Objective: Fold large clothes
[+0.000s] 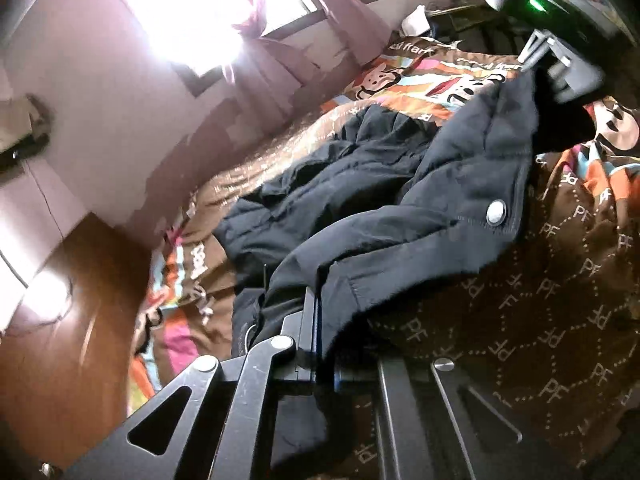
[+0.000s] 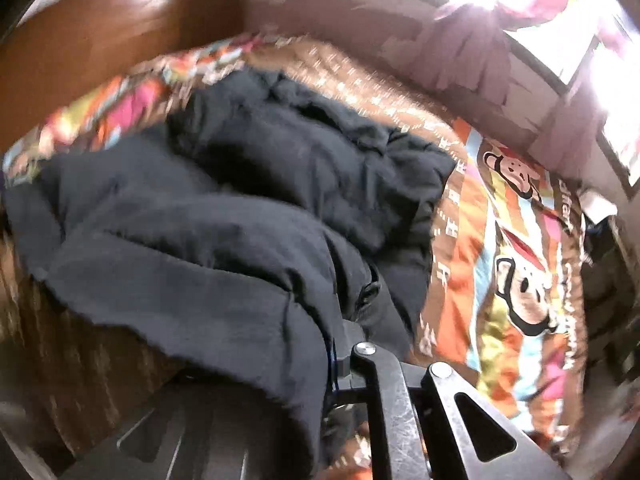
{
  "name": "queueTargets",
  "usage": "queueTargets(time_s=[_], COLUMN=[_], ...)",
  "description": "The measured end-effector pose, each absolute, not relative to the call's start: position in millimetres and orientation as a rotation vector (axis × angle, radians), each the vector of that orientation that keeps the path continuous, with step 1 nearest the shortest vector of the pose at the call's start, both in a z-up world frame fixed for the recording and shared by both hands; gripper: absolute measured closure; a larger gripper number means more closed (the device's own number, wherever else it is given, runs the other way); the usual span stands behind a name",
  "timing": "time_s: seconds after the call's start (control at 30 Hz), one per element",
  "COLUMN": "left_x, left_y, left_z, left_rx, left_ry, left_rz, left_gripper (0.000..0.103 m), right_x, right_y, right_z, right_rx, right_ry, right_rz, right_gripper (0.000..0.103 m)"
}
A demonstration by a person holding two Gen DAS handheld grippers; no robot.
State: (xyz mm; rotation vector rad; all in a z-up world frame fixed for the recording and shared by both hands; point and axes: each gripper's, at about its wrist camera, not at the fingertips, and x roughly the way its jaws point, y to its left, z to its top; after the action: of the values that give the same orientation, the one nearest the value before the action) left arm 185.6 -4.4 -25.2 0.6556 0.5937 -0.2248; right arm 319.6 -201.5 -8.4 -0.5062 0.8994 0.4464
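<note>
A large dark navy padded jacket [image 1: 400, 184] with a silver snap button [image 1: 496, 213] lies crumpled on a bed with a brown and orange cartoon-monkey cover [image 1: 560, 280]. My left gripper [image 1: 320, 304] is shut on the jacket's edge and holds it lifted. In the left wrist view my right gripper [image 1: 536, 68] pinches another part of the jacket's edge at the upper right. In the right wrist view the jacket [image 2: 224, 208] drapes over my right gripper [image 2: 340, 344], which is shut on the fabric. The bed cover [image 2: 512, 264] lies to the right.
Bright windows with pink curtains [image 1: 256, 20] are behind the bed, against a pale wall [image 1: 100, 80]. A wooden floor [image 1: 72, 320] lies beside the bed. Cluttered dark items [image 2: 612, 280] stand past the far end of the bed.
</note>
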Motion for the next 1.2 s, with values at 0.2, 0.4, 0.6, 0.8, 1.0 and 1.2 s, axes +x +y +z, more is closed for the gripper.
queueTargets(time_s=[0.2,0.4,0.6,0.8,1.0,1.2], left_x=[162,113,78,80,127,185], left_y=[2,-1,1,7,10,18], left_z=[3,37,61,77,83,86], left_rx=[0.606,0.571,0.529,0.456,0.431,0.393], left_ry=[0.585,0.578,0.615,0.609,0.645,0.667], left_rz=[-0.198,-0.219,-0.249,-0.249,-0.217,-0.203], left_gripper=[0.100,0.100,0.100,0.100,0.100,0.100], right_x=[270,219,169,145,179,238], right_y=[-215,-223,-223,-216,-213,-208], right_z=[0,32,52,76,82,81], right_rx=[-0.634,-0.688,-0.759,-0.808,-0.746,-0.683], right_ry=[0.846,0.793,0.805,0.782,0.787,0.782], right_rz=[0.434,0.447,0.478,0.504,0.495,0.479], right_gripper=[0.097,0.097,0.097,0.097,0.097,0.097])
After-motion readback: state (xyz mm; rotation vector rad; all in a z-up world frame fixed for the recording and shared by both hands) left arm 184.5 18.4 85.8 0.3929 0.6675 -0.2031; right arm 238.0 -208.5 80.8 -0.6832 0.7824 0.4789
